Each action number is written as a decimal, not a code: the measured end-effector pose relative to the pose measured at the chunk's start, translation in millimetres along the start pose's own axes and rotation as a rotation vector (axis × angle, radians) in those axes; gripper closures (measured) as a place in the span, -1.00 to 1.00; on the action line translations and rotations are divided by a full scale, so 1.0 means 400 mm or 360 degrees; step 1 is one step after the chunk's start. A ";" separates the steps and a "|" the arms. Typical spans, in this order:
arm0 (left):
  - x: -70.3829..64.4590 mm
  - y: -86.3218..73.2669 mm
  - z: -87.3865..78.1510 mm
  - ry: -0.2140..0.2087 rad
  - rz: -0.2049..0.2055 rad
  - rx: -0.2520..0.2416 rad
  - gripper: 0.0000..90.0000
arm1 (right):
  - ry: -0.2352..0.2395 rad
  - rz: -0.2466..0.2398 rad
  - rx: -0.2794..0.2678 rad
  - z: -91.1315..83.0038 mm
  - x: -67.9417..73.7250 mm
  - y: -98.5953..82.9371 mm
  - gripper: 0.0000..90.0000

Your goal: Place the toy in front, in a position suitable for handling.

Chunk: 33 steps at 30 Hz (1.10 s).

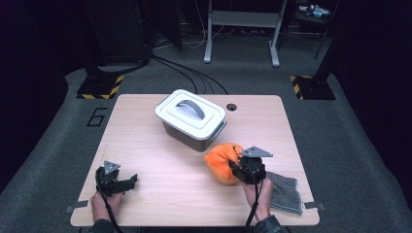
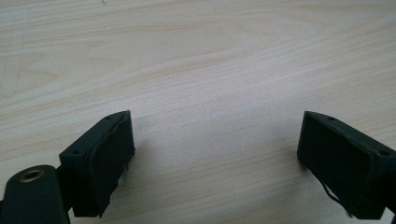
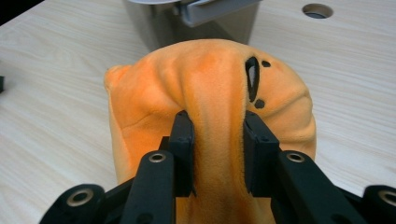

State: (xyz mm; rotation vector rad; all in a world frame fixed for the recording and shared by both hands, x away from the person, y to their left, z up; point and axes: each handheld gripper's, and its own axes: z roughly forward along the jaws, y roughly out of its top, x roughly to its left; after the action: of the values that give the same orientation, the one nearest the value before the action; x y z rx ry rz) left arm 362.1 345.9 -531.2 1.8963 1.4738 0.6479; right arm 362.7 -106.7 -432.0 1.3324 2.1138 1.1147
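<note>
Dark walls and a grey carpet surround a light wooden desk (image 1: 160,194), and the person's hands come in at its near edge.

Nearest, the left tongs (image 1: 127,181) rest low on the desk with the jaws spread wide and nothing between them; in the left gripper view there is only bare wood grain under the left tongs (image 2: 215,140). I judge this hand is waiting, kept apart so it does not disturb the other side.

On the other side, the right tongs (image 1: 235,166) pinch an orange plush toy (image 1: 222,161). In the right gripper view the right tongs (image 3: 218,135) squeeze a fold of the soft fabric of the orange plush toy (image 3: 154,93), so the material bulges up between the jaws. A soft thing has no firm edge, therefore gripping a fold seems the sensible way to hold it. Small black marks on the plush look like a printed face, not letters. Just to the right of these tongs lies a grey cloth (image 1: 286,191), flat on the desk.

Beyond the toy, just past the right tongs, stands a grey box (image 1: 187,133) with a white lid (image 1: 190,113) and a grey handle; the lid is closed. Probably the toy must go inside, so the lid needs to come off first.

Farther left on the carpet, the number "6" (image 1: 96,116) is written. I see no other readable label.
</note>
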 end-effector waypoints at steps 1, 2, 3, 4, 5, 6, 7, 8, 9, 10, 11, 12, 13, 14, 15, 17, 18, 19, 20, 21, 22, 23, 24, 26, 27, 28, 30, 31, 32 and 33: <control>0.000 0.000 0.000 0.0002 0.0000 -0.0003 -0.76 | 0.0008 -0.0001 0.0005 0.001 0.008 0.000 0.52; 0.000 0.000 0.000 -0.0001 -0.0001 0.0001 -0.76 | 0.0020 -0.0006 0.0008 0.003 0.016 -0.002 0.51; 0.000 0.000 0.000 0.0000 0.0000 0.0000 -0.76 | 0.0031 -0.0013 0.0006 0.005 0.023 -0.002 0.51; 0.000 0.000 0.000 0.0000 0.0000 0.0000 -0.76 | 0.0031 -0.0013 0.0006 0.005 0.023 -0.002 0.51; 0.000 0.000 0.000 0.0000 0.0002 0.0000 -0.76 | 0.0051 -0.0021 0.0010 0.009 0.039 -0.004 0.51; 0.000 0.000 0.000 -0.0001 -0.0002 0.0000 -0.76 | 0.0057 -0.0027 0.0011 0.010 0.044 -0.005 0.51; 0.000 0.000 0.000 -0.0001 -0.0001 0.0000 -0.76 | 0.0065 -0.0028 0.0015 0.010 0.052 -0.005 0.51; 0.000 0.000 0.000 -0.0001 -0.0001 0.0000 -0.76 | 0.0063 -0.0036 0.0016 0.011 0.058 -0.005 0.51; 0.000 0.000 0.000 -0.0001 -0.0001 0.0000 -0.76 | 0.0063 -0.0036 0.0016 0.011 0.058 -0.005 0.51; 0.000 0.000 0.000 -0.0001 -0.0001 0.0000 -0.76 | 0.0080 -0.0048 0.0017 0.013 0.072 -0.004 0.51; 0.000 0.000 0.000 -0.0001 -0.0001 0.0000 -0.76 | 0.0080 -0.0048 0.0017 0.013 0.072 -0.004 0.51; 0.000 -0.001 0.001 0.0004 -0.0004 -0.0011 -0.76 | 0.0086 -0.0056 0.0018 0.013 0.075 -0.003 0.51; 0.000 0.000 0.000 -0.0002 -0.0001 0.0001 -0.76 | 0.0090 -0.0067 0.0012 0.014 0.082 -0.002 0.51; 0.000 0.000 0.000 -0.0001 -0.0001 0.0000 -0.76 | 0.0101 -0.0065 0.0015 0.016 0.093 -0.001 0.50; 0.000 0.000 0.000 -0.0001 -0.0001 0.0000 -0.76 | 0.0101 -0.0065 0.0015 0.016 0.093 -0.001 0.50; 0.000 0.000 0.000 -0.0001 -0.0001 0.0000 -0.76 | 0.0107 -0.0074 0.0014 0.018 0.101 0.000 0.50; 0.000 0.000 0.000 -0.0001 -0.0001 0.0000 -0.76 | 0.0113 -0.0074 0.0015 0.020 0.112 0.000 0.50; 0.000 0.000 0.000 -0.0001 0.0000 0.0001 -0.76 | 0.0113 -0.0074 0.0015 0.020 0.112 0.000 0.50; 0.000 -0.001 0.001 0.0003 -0.0003 -0.0011 -0.76 | 0.0116 -0.0077 0.0018 0.022 0.115 0.000 0.50; 0.000 -0.001 0.001 0.0003 -0.0003 -0.0010 -0.76 | 0.0120 -0.0081 0.0024 0.024 0.121 -0.001 0.49; 0.000 0.000 0.001 0.0002 -0.0004 -0.0010 -0.76 | 0.0128 -0.0089 0.0037 0.028 0.130 -0.003 0.49; 0.000 0.000 0.001 0.0002 -0.0004 -0.0010 -0.76 | 0.0128 -0.0089 0.0037 0.028 0.130 -0.003 0.49; 0.000 0.000 0.001 0.0002 -0.0002 -0.0009 -0.76 | 0.0129 -0.0098 0.0037 0.030 0.134 -0.004 0.48; 0.000 0.000 0.001 0.0002 -0.0004 -0.0010 -0.76 | 0.0133 -0.0099 0.0045 0.032 0.144 -0.006 0.48; 0.000 0.000 0.001 0.0002 -0.0003 -0.0009 -0.76 | 0.0132 -0.0111 0.0044 0.033 0.148 -0.007 0.48; 0.000 0.000 0.001 0.0001 -0.0005 -0.0010 -0.76 | 0.0135 -0.0106 0.0046 0.032 0.152 -0.008 0.47; 0.000 0.000 0.001 0.0000 -0.0005 -0.0009 -0.76 | 0.0134 -0.0127 0.0055 0.037 0.160 -0.011 0.46; 0.000 0.000 0.001 0.0000 -0.0005 -0.0009 -0.76 | 0.0134 -0.0136 0.0061 0.041 0.161 -0.013 0.45; 0.000 0.000 0.001 0.0000 -0.0005 -0.0009 -0.76 | 0.0127 -0.0139 0.0079 0.047 0.162 -0.016 0.44; 0.000 0.000 0.001 0.0000 -0.0005 -0.0009 -0.76 | 0.0127 -0.0139 0.0079 0.047 0.162 -0.016 0.44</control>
State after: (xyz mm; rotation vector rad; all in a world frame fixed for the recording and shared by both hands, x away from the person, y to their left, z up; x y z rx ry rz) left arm 362.3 345.9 -531.7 1.8898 1.4732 0.6502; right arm 341.8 -43.1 -443.6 1.2232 2.2483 1.1030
